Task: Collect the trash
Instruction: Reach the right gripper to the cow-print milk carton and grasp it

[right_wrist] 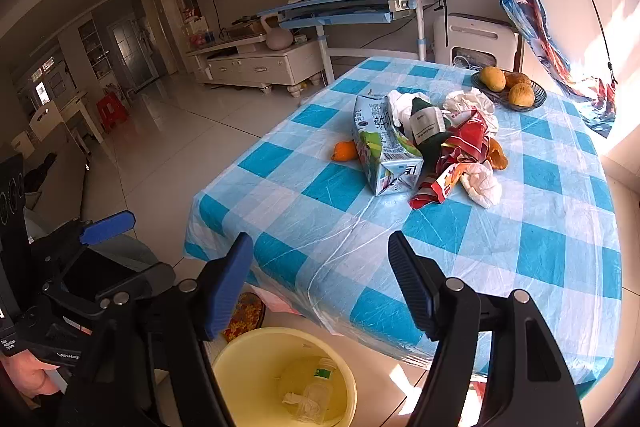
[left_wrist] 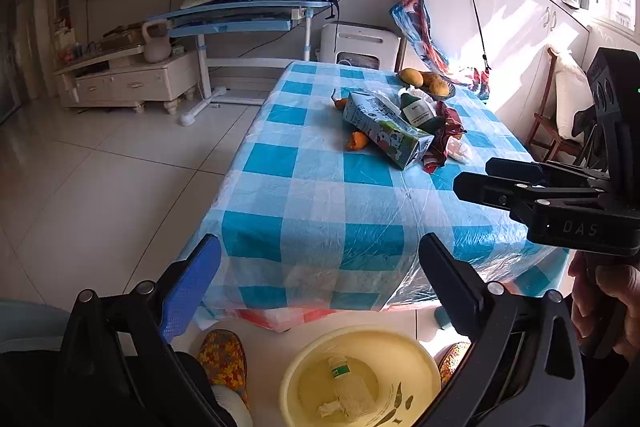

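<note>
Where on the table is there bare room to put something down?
The near half of the checked tablecloth, from the front edge up to the milk carton, is bare. The left strip beside the orange peel is free too. The middle is crowded with wrappers and tissues; the fruit bowl fills the far corner.

Left tool [left_wrist: 320, 267] open, empty, above yellow bin [left_wrist: 420, 359] (bottle [left_wrist: 346, 383] inside); carton [left_wrist: 386, 129] on counter [left_wrist: 320, 211].
</note>
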`<action>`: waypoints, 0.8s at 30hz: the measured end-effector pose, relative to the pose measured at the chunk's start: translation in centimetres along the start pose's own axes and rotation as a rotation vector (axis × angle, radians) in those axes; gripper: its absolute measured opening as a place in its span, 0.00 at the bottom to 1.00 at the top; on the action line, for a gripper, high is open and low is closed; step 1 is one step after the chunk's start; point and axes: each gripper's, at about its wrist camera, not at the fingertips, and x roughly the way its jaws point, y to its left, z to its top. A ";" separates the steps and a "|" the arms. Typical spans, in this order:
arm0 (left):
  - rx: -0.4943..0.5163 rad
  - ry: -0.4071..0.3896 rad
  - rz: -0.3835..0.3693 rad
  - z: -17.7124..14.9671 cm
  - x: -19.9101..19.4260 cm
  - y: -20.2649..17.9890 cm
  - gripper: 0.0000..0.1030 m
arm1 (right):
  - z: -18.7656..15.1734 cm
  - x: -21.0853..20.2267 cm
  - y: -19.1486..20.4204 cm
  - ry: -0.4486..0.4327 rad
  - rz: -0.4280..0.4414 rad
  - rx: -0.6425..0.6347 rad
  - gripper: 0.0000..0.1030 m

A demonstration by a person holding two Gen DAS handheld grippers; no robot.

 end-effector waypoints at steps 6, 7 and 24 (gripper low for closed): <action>-0.004 -0.026 0.007 3.0 1.1 1.1 0.93 | 3.8 4.3 -1.1 0.050 -0.039 -0.060 0.66; -0.003 -0.025 0.008 3.4 1.3 1.3 0.93 | 4.4 5.3 -1.3 0.063 -0.049 -0.070 0.66; -0.006 0.077 -0.069 7.5 10.2 1.1 0.93 | 8.5 11.2 -5.4 0.145 -0.084 -0.054 0.42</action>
